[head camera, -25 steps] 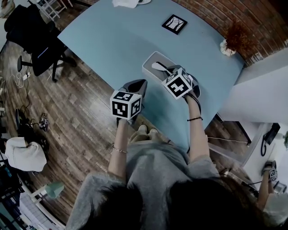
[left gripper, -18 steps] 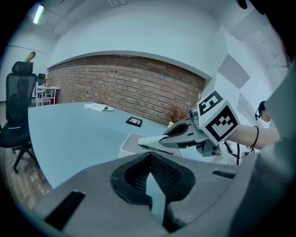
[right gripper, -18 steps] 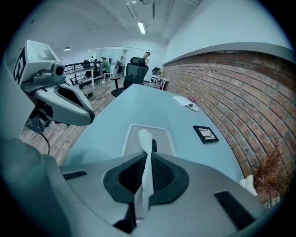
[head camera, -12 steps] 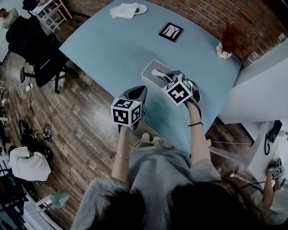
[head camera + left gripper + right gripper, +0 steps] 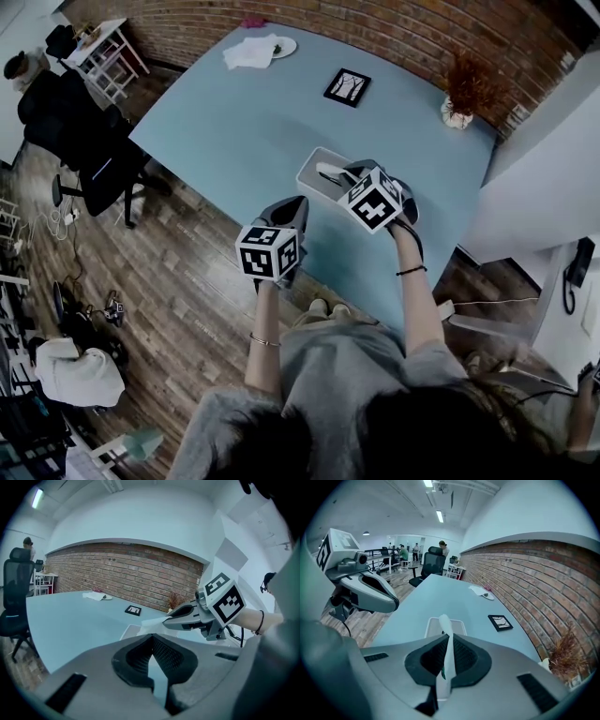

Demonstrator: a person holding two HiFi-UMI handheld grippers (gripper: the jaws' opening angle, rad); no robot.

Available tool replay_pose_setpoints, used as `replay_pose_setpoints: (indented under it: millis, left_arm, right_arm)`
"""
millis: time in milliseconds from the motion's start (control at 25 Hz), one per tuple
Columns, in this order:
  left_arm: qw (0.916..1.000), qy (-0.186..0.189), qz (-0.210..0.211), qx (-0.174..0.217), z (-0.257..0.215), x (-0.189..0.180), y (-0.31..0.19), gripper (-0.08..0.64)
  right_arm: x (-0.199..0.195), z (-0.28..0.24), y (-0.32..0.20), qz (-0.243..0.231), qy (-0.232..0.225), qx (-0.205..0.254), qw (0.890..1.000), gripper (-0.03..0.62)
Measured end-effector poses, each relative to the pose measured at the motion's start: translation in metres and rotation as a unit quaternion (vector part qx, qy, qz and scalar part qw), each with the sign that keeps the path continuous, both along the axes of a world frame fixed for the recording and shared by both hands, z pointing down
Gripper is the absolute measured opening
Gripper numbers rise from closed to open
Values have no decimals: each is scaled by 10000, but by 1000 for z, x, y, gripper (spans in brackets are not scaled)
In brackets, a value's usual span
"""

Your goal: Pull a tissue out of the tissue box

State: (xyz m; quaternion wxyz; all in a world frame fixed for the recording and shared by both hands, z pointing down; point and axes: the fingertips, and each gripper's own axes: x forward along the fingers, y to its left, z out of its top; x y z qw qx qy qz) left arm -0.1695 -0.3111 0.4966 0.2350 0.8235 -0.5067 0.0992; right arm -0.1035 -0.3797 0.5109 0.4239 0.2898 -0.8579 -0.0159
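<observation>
A white tissue box [image 5: 311,170] stands on the light blue table [image 5: 234,122] near its front edge. My right gripper [image 5: 345,174] hovers just above the box, shut on a tissue [image 5: 448,651] that runs up from the box [image 5: 432,622] as a narrow strip between the pads. In the left gripper view the tissue [image 5: 153,620] hangs from the right gripper's tip [image 5: 167,620] over the box [image 5: 129,631]. My left gripper [image 5: 297,202] is held in the air at the table's near edge, left of the box. It is shut with nothing in it.
Farther back on the table are a small black-framed picture [image 5: 347,87], a plate with a white cloth [image 5: 255,52] and a dried plant in a pot [image 5: 462,97]. A brick wall runs behind. A black office chair [image 5: 84,122] stands on the wooden floor at the left.
Both grippers have risen a little. The right one keeps its hold on the tissue, which is drawn further up from the box.
</observation>
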Motion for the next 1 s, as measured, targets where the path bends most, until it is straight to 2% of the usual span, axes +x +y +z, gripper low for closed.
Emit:
replay_pose_setpoints:
  millis: [640,1000]
  left_arm:
    - [9994,-95,107,303,-25,8,5,3]
    - [9987,-141,134,464,-38,14,12,3]
  right_arm:
    - [12,-23,14,111,-264,222,9993,2]
    - [19,-45,25,172,-638,384,9971,2]
